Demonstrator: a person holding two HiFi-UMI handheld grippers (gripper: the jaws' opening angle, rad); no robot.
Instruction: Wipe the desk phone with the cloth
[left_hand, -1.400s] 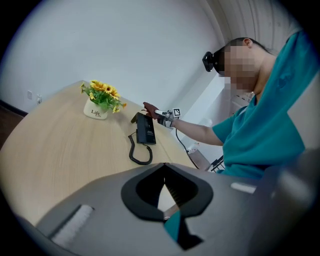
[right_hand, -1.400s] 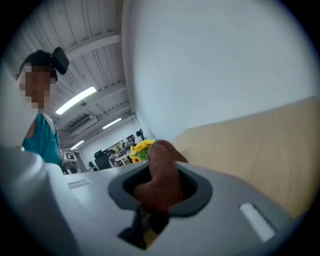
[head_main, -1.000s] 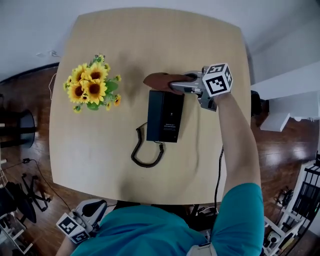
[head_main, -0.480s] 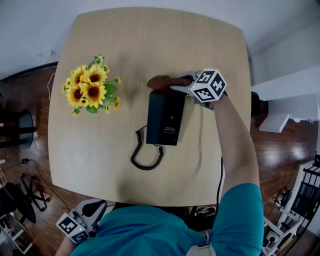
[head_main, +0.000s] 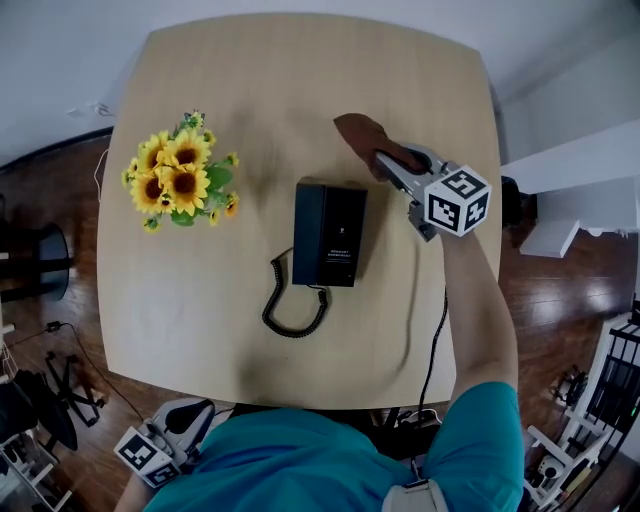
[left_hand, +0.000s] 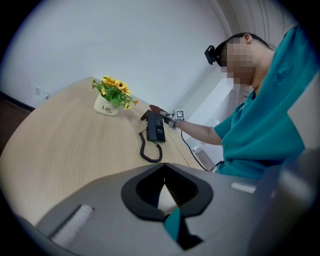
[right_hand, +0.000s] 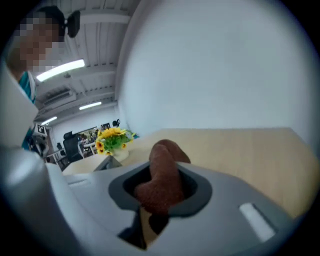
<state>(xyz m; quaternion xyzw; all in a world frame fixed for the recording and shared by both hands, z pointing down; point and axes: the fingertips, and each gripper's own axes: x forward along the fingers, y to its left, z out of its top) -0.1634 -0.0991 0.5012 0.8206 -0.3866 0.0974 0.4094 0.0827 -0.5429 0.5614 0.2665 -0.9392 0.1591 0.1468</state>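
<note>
Beyond the phone (head_main: 330, 233) | right gripper (head_main: 388, 162) fingers clamped on cloth (head_main: 358, 133), lifted off phone | left gripper (left_hand: 165, 177) fingers together

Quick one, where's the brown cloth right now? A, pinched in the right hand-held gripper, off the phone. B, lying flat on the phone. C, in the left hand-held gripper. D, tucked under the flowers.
A: the cloth is clamped between the jaws of the right hand-held gripper, which is out past the far right corner of the phone, not on it.
</note>
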